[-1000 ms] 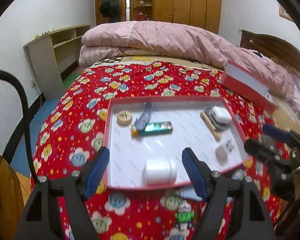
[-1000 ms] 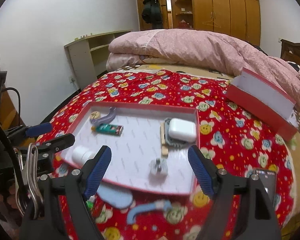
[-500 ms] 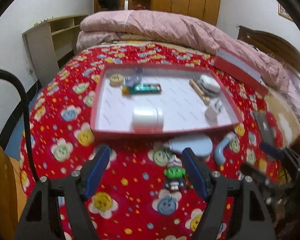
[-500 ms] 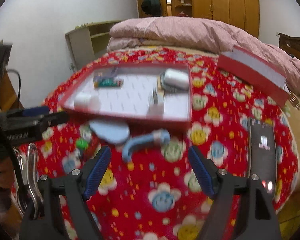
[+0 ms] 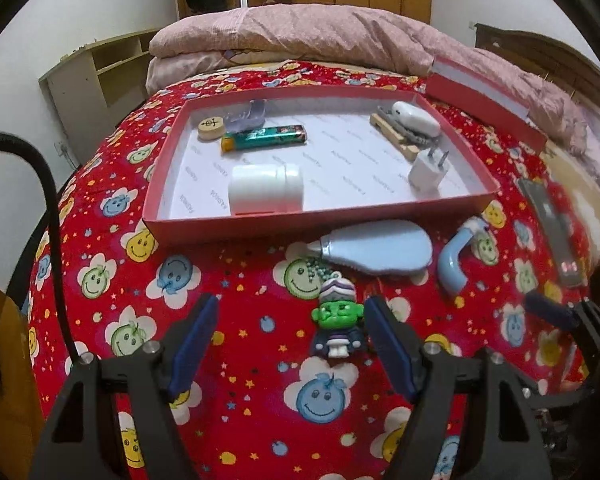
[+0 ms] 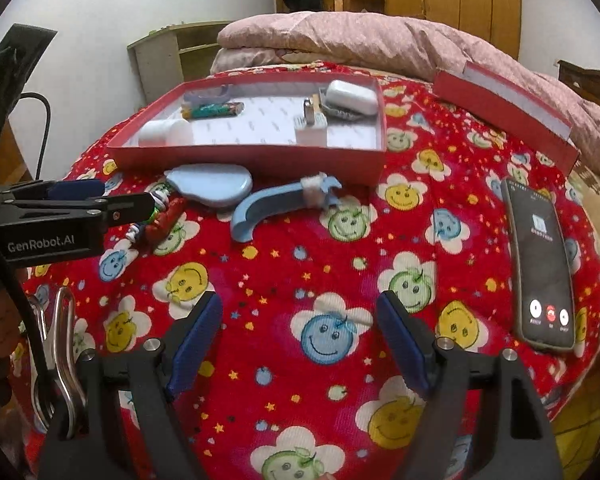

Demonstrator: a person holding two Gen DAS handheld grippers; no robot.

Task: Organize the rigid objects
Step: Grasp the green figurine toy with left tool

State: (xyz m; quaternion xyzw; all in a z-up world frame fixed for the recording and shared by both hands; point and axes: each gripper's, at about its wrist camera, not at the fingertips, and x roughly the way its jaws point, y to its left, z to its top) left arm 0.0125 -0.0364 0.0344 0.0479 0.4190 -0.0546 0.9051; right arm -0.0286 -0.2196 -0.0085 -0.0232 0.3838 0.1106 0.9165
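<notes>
**Spotter:** Bedroom first: your work surface is the bed with the red smiley-flower blanket (image 5: 228,312), a pink quilt (image 5: 300,36) folded at its far end. The biggest thing on it is the red tray (image 5: 260,222), and the red lid (image 6: 508,112) lies well apart to its right.

**Operator:** How much is already in the tray?

**Spotter:** A fair share, I'd judge. You have the white bottle (image 5: 266,189) lying on its side at the near wall, the green lighter (image 5: 264,138), the white case (image 5: 416,117) on top of a wooden clip, the white plug (image 5: 426,170) and the round wooden token (image 5: 211,127).

**Operator:** And what is left for me?

**Spotter:** Three loose pieces on the blanket, just in front of the tray: the pale blue oval case (image 5: 376,249), the curved blue handle (image 6: 276,208), and smallest, the green-faced figure (image 5: 337,326). The phone (image 6: 540,264) lies off to the right with its screen lit; whether it belongs to the job I cannot tell.

**Operator:** My grippers?

**Spotter:** Your left gripper (image 5: 290,344) has its jaws spread wide, holding nothing; the figure sits between the tips, close to the right one, and I can't tell whether it touches. Your right gripper (image 6: 300,338) is likewise spread and empty, over bare blanket near the handle.
</notes>
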